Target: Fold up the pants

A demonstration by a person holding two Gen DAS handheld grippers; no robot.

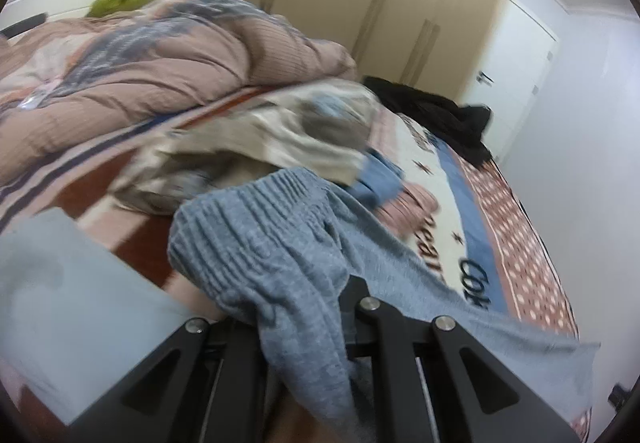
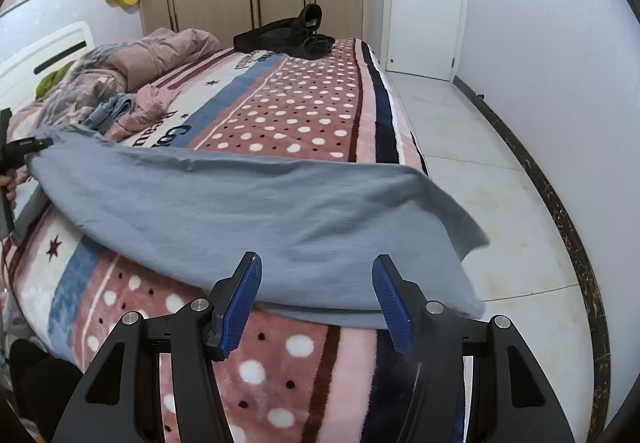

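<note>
Grey-blue pants [image 2: 248,211] lie stretched across the patterned bedspread [image 2: 288,115], legs toward the bed's right edge. My left gripper [image 1: 304,307] is shut on the ribbed waistband [image 1: 256,227], which drapes over its fingers and hides the tips. It shows at the far left of the right wrist view [image 2: 28,147], holding the waistband end lifted. My right gripper [image 2: 316,299] is open with blue pads [image 2: 244,295], empty, just in front of the pant legs' near edge, with the leg ends lying between and beyond its fingers.
A pile of other clothes [image 1: 256,147] and a pink quilt [image 1: 160,55] lie toward the headboard. Black garments [image 2: 288,35] lie at the bed's far end. A grey folded item [image 1: 60,283] sits near left. Tiled floor [image 2: 500,203] lies to the right.
</note>
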